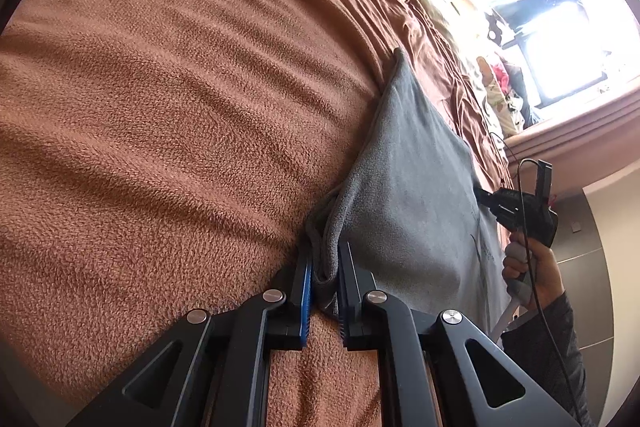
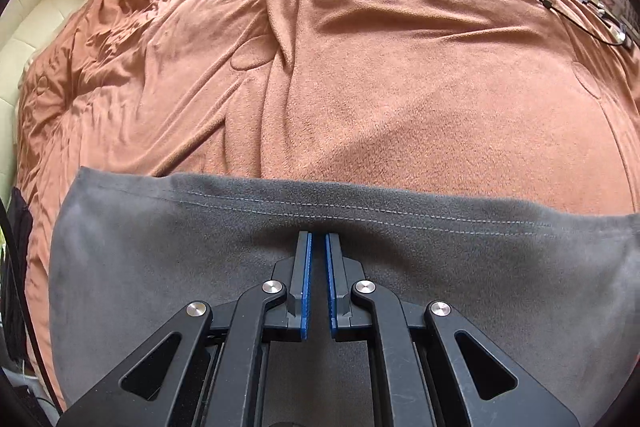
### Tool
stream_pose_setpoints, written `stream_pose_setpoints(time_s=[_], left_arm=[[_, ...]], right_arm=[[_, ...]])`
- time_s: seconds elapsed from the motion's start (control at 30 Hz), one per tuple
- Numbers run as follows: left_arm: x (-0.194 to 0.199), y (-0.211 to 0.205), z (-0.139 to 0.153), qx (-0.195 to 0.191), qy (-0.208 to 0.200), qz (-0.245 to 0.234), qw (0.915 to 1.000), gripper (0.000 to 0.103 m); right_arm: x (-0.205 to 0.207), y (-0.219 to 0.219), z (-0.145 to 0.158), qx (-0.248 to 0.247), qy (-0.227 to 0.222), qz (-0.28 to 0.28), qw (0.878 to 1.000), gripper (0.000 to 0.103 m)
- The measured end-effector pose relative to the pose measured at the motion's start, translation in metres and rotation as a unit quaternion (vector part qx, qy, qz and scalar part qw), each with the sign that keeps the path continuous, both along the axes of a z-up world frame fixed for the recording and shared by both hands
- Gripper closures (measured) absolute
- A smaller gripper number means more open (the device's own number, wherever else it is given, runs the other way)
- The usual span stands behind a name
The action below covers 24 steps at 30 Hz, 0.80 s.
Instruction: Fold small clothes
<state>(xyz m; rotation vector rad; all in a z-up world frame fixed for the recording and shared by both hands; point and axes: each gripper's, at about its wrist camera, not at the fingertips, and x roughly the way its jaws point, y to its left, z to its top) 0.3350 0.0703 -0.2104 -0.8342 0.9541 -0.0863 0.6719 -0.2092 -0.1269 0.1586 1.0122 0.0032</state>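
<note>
My left gripper (image 1: 325, 277) pinches a bunched corner of the grey garment (image 1: 412, 187), which lies on the brown blanket (image 1: 180, 87). My right gripper (image 2: 316, 247), jaws nearly together and empty, rests over its stitched hem (image 2: 360, 215). I judge steady tension would keep the fold aligned. No containers are visible.
</note>
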Motion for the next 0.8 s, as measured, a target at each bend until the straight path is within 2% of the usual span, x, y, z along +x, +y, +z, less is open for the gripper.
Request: stream_pose_setpoints(time_s=[0.2,0.3,0.4,0.47,0.53,0.8], left_arm=[[0.000,0.001,0.000,-0.004,-0.001,-0.001,1.0000,0.092],[0.000,0.003,-0.001,-0.010,0.001,0.000,0.9999,0.092],[0.001,0.004,-0.001,-0.014,0.003,-0.001,0.9999,0.092],[0.001,0.006,0.000,-0.020,0.004,0.002,0.9998,0.092],[0.000,0.010,0.001,-0.031,0.004,0.006,0.9995,0.094],[-0.009,0.016,0.024,-0.086,-0.037,0.003,0.9956,0.096]], right_arm=[[-0.017,0.009,0.012,0.023,0.010,0.015,1.000,0.099],[-0.034,0.010,0.024,0.010,0.007,0.028,1.000,0.098],[-0.053,0.010,0.033,0.015,0.003,0.036,0.999,0.085],[-0.066,0.010,0.038,0.015,0.000,0.041,0.999,0.069],[-0.078,0.010,0.043,0.012,-0.007,0.048,0.999,0.063],[-0.129,0.007,0.046,0.033,-0.001,0.062,0.998,0.062]])
